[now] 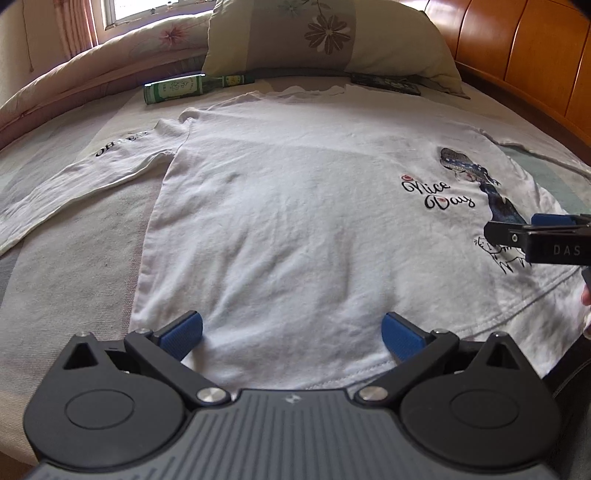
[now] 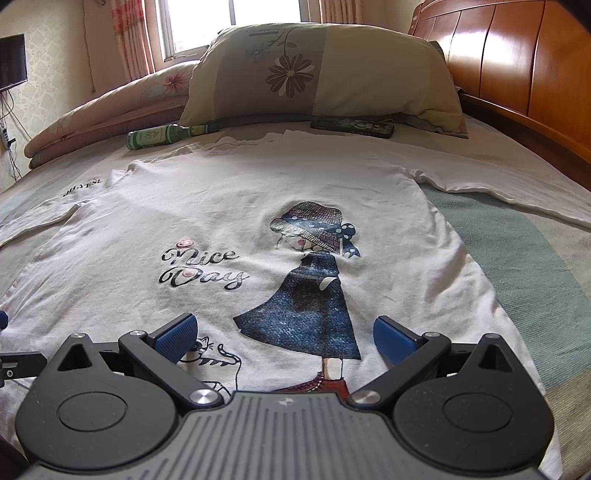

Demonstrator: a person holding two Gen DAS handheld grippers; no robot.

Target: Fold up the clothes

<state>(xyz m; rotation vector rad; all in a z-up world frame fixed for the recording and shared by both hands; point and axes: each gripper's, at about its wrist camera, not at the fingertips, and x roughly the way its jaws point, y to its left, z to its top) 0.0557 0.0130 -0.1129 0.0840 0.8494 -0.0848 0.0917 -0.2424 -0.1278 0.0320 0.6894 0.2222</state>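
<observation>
Right gripper (image 2: 283,338) view alone shows shirt (image 2: 229,206) print whole.

Bright daylight from the window (image 2: 229,22) washes both sharp views; fisheye bends the edges.

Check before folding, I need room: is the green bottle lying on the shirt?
No, the green bottle lies beyond the shirt, near the pillow.

The left gripper (image 1: 291,334) points forward, its jaws spread wide and its blue pads (image 1: 183,332) angled outward with nothing between them. The right gripper (image 2: 284,334) is level with it and just as widely parted, its blue pads (image 2: 393,341) likewise bare. In the left wrist view, the right gripper's finger reaches in sideways, beyond and right of the left fingertips.
</observation>
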